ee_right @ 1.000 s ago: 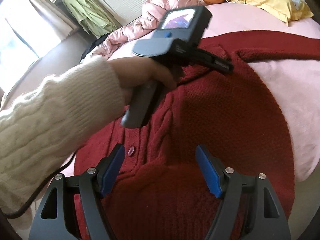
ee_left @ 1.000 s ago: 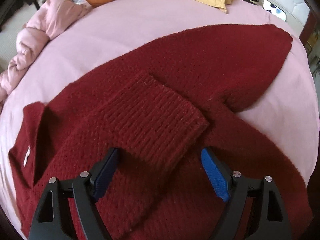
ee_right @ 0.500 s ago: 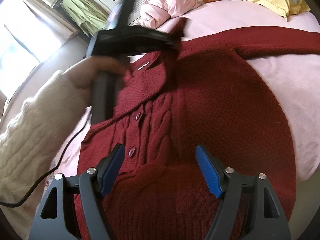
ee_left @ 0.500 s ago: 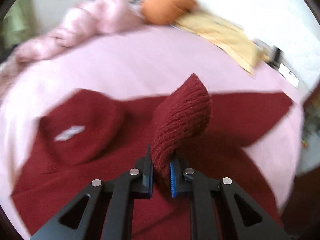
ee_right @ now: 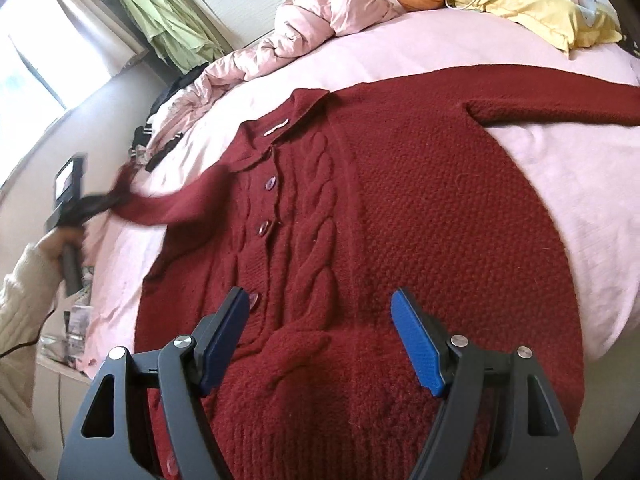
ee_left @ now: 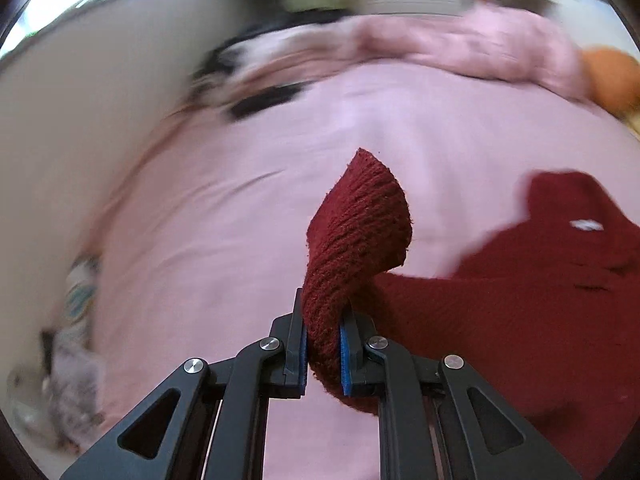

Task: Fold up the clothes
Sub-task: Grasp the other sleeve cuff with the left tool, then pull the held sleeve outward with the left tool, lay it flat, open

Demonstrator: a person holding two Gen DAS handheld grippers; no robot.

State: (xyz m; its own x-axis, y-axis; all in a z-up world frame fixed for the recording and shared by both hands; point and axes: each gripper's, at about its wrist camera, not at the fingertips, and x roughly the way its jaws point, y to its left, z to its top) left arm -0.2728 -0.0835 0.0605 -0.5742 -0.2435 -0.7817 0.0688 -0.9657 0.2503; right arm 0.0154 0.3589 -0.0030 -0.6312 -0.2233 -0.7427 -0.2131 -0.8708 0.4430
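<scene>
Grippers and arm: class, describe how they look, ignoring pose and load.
Both the left gripper and the right gripper have black triangular-cutout finger frames, silver rivets and blue ribbed pads. The left arm wears a cream cable-knit sleeve, trailing a thin black cable.

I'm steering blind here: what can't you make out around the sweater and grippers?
- Left wrist: the bedside clutter and room are motion-blurred; the sweater is cut by the right edge.
- Left wrist: the left gripper hides how much cuff is pinched.
- Right wrist: the right gripper covers the hem; the far sleeve runs off the right edge.
- Right wrist: the left hand is blurred.
</scene>
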